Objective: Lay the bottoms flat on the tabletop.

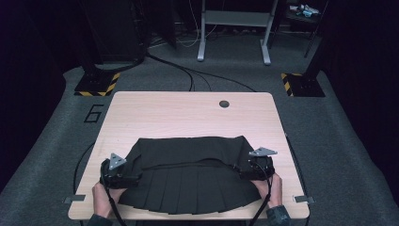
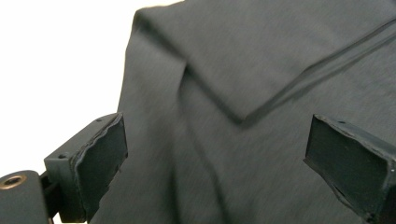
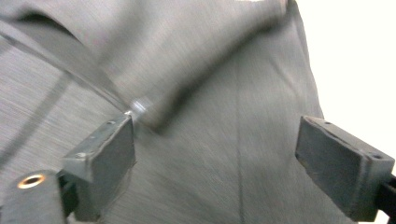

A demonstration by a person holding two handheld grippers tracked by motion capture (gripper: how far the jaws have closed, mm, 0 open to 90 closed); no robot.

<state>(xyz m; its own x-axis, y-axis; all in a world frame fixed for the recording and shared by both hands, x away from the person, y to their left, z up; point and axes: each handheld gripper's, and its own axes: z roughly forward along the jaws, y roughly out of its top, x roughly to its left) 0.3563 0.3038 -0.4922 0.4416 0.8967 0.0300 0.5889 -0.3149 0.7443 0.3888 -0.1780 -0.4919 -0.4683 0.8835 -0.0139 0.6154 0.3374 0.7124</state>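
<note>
Black pleated cloth, a skirt [image 1: 188, 176] by the look of its fanned pleats, lies flat on the near half of a pale wooden table [image 1: 188, 113], its far part folded back toward the person so a straight fold edge crosses between the two tools. The left gripper [image 1: 123, 175], held in the person's left hand [image 1: 101, 197], sits at the skirt's left edge; in the left gripper view its fingers [image 2: 100, 165] stand wide apart with nothing between them, the dark fabric spread just beyond and below them and the corner of the folded layer lying ahead of the gap. The right gripper [image 1: 247, 170], in the right hand [image 1: 270, 186], sits at the skirt's right edge; its fingers [image 3: 109, 161] are likewise spread wide and hold nothing, with the cloth under them and a small shiny fastener [image 3: 140, 105] just past the left-hand finger on the folded edge. Farther off, a round cable hole [image 1: 224, 103] marks the table's far side, and beyond it grey carpet [image 1: 329, 127] carries black cables [image 1: 188, 73] and a grey metal stand [image 1: 234, 28].
</note>
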